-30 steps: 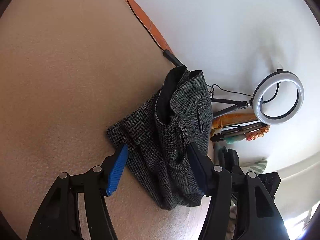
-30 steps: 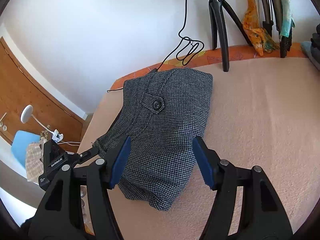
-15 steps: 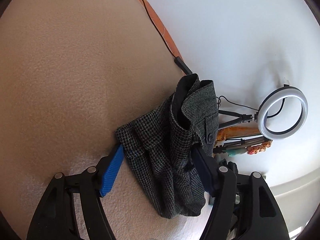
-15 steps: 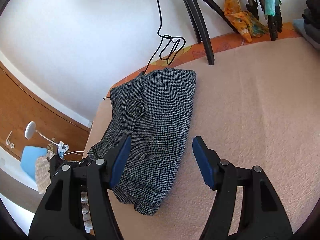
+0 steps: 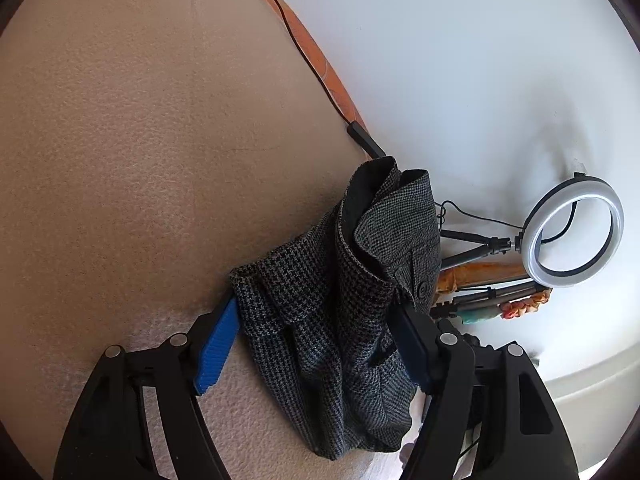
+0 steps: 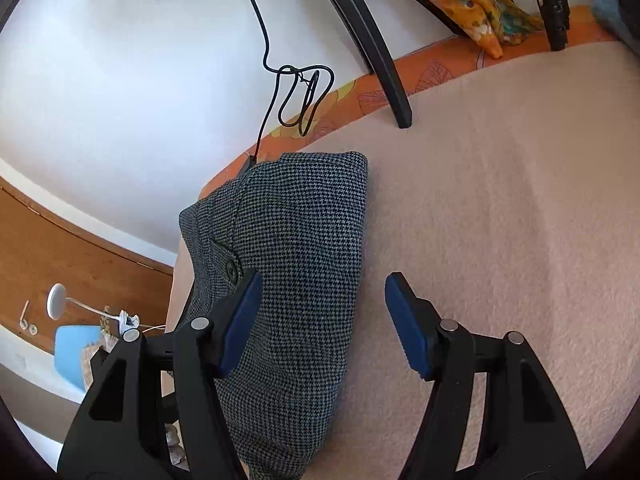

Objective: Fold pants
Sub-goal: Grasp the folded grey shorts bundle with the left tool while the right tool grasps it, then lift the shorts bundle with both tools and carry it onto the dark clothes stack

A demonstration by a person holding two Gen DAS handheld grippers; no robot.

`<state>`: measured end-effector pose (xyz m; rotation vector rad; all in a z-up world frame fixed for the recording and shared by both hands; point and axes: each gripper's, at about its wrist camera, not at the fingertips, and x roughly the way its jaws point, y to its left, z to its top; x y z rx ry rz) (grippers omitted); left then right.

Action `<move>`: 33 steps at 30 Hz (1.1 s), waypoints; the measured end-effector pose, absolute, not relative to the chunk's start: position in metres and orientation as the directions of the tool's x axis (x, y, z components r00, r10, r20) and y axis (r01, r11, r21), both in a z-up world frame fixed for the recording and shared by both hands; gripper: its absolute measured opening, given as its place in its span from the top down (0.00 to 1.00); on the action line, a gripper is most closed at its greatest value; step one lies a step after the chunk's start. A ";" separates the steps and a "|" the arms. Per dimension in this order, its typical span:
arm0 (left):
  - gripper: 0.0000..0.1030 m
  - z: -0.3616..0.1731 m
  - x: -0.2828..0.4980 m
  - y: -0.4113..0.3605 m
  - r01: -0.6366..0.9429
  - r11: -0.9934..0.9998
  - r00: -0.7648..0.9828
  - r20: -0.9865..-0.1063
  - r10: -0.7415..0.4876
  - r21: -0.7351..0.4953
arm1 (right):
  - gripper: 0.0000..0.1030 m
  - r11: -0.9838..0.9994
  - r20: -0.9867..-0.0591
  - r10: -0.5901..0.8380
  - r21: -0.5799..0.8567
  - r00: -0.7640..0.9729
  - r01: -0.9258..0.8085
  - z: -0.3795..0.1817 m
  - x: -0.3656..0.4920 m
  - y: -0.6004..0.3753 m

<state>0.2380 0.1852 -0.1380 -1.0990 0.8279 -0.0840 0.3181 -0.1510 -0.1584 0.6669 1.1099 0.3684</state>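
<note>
Grey houndstooth pants lie folded in a thick bundle on a beige blanket, near its edge by the wall. A back pocket button shows on top. My left gripper is open, its jaws straddling the bundle's near end. In the right wrist view the pants lie as a smooth folded stack. My right gripper is open, its left finger over the fabric and its right finger over bare blanket.
A ring light on a tripod stands by the white wall, with a black cable and coloured cloths hanging nearby. An orange patterned sheet edge borders the blanket. A wooden floor and a blue chair lie beyond.
Both grippers have shifted around the bundle: the left has closed in on its near end, the right has moved right so the pants sit under its left finger. Both stay open.
</note>
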 end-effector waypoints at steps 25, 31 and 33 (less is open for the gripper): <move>0.71 -0.119 0.247 0.175 -0.242 0.660 0.713 -0.591 -0.377 -0.712 | 0.79 0.711 -0.646 0.632 0.703 0.429 0.011 -0.174 0.360 -0.124; 0.77 -0.108 0.246 0.170 -0.184 0.723 0.722 -0.591 -0.360 -0.666 | 0.83 0.810 -0.690 0.552 0.577 0.469 -0.106 -0.135 0.354 -0.095; 0.78 -0.107 0.245 0.171 -0.173 0.727 0.724 -0.586 -0.363 -0.665 | 0.83 0.822 -0.688 0.543 0.552 0.482 -0.139 -0.123 0.348 -0.089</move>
